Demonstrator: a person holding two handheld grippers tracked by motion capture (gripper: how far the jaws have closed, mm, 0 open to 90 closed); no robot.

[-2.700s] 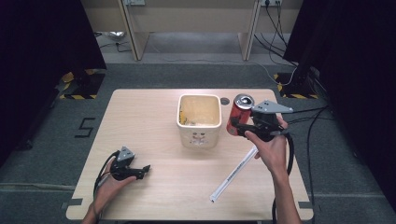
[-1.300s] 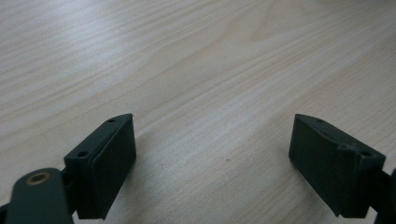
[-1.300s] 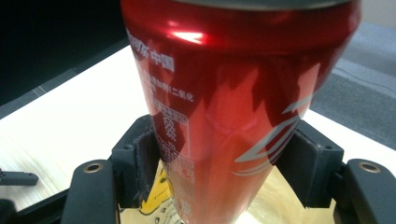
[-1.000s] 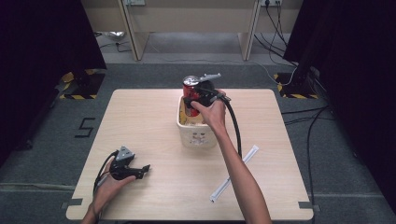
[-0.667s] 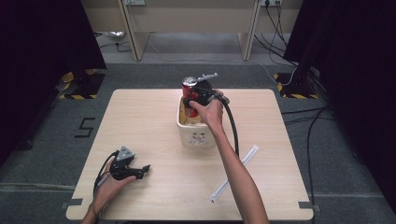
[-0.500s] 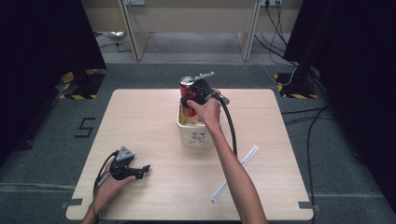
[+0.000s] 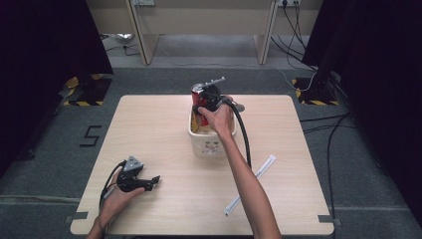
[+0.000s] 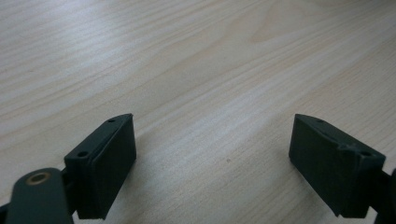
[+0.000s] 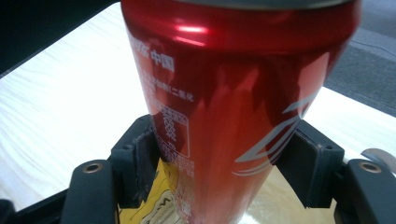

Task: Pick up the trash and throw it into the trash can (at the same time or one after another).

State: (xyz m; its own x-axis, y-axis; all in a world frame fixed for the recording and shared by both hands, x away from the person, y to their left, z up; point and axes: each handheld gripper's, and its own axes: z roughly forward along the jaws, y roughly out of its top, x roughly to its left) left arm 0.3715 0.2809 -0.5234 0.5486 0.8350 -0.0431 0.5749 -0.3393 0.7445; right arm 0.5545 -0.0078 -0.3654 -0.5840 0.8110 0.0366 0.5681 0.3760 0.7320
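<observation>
Can: red drink can [image 9: 233,107] held upright over the far side of the tub [image 7: 206,144], its base low inside the rim; clamped on both sides by the right gripper [image 7: 206,102].
Writing on can: white Chinese characters, "中国" readable, with a small white-framed panel of fine print below; grey-white swooshes to one side.
Left gripper [image 7: 152,181]: nearer than the tub, at the table's [image 7: 298,149] near left, jaws spread wide over bare wood, grasping nothing.
Tub: cream, a small printed mark on its near wall, not readable.
Stick: long white stick [image 7: 250,183] lying nearer than the tub, to its right.
Floor mark: a black "5" [image 7: 90,135] left of the tub, off the table.
</observation>
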